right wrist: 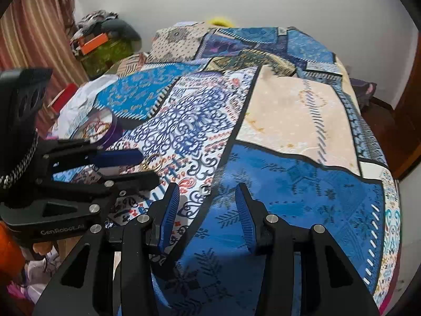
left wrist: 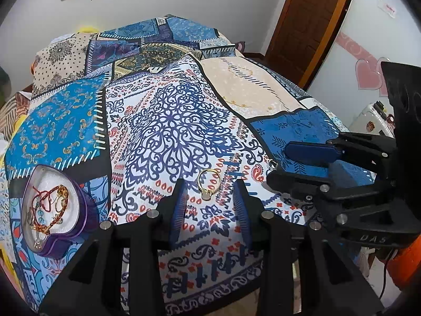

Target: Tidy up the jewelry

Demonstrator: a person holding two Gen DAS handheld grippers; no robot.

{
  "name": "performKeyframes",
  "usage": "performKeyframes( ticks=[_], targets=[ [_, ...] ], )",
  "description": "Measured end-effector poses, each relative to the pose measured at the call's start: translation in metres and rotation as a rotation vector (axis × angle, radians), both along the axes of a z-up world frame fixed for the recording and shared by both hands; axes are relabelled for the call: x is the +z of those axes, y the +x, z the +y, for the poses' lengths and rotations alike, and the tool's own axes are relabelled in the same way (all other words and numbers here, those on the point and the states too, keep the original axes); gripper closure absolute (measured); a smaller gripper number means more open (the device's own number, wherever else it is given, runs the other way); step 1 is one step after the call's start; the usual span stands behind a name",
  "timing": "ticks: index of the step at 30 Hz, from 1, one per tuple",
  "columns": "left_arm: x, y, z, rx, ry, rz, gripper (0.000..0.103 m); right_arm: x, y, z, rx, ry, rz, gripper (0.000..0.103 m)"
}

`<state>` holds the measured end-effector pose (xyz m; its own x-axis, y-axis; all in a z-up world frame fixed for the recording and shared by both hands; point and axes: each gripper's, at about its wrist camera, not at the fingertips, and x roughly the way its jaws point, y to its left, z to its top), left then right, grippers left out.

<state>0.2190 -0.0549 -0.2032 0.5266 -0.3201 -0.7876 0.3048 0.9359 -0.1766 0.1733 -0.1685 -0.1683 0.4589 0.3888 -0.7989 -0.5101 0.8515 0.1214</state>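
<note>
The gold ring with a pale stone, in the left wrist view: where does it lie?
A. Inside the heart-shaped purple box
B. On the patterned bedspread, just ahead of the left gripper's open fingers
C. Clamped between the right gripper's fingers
B: the gold ring with a pale stone lies loose on the patterned bedspread, ahead of the left gripper.

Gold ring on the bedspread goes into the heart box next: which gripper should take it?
Left. The gold ring lies just ahead of the left gripper and its open jaws; the heart-shaped box sits on its side. The right gripper faces the small silver ring.
</note>
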Motion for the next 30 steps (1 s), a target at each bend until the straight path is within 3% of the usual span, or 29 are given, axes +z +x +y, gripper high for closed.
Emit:
performKeyframes(
  ticks=[13, 22, 30],
  targets=[
    [-0.005, 0.001, 0.0, -0.017, 0.019, -0.028, 0.086, -0.009, 0.0, 0.013, 0.053, -0.058, -0.027, 0.093],
    [0.0, -0.006, -0.001, -0.008, 0.013, -0.028, 0.086, -0.002, 0.002, 0.013, 0.039, -0.043, -0.012, 0.095],
    [0.021, -0.02, 0.014, 0.033, -0.001, -0.063, 0.086, 0.03, -0.008, 0.016, 0.011, -0.002, -0.074, 0.095]
  ],
)
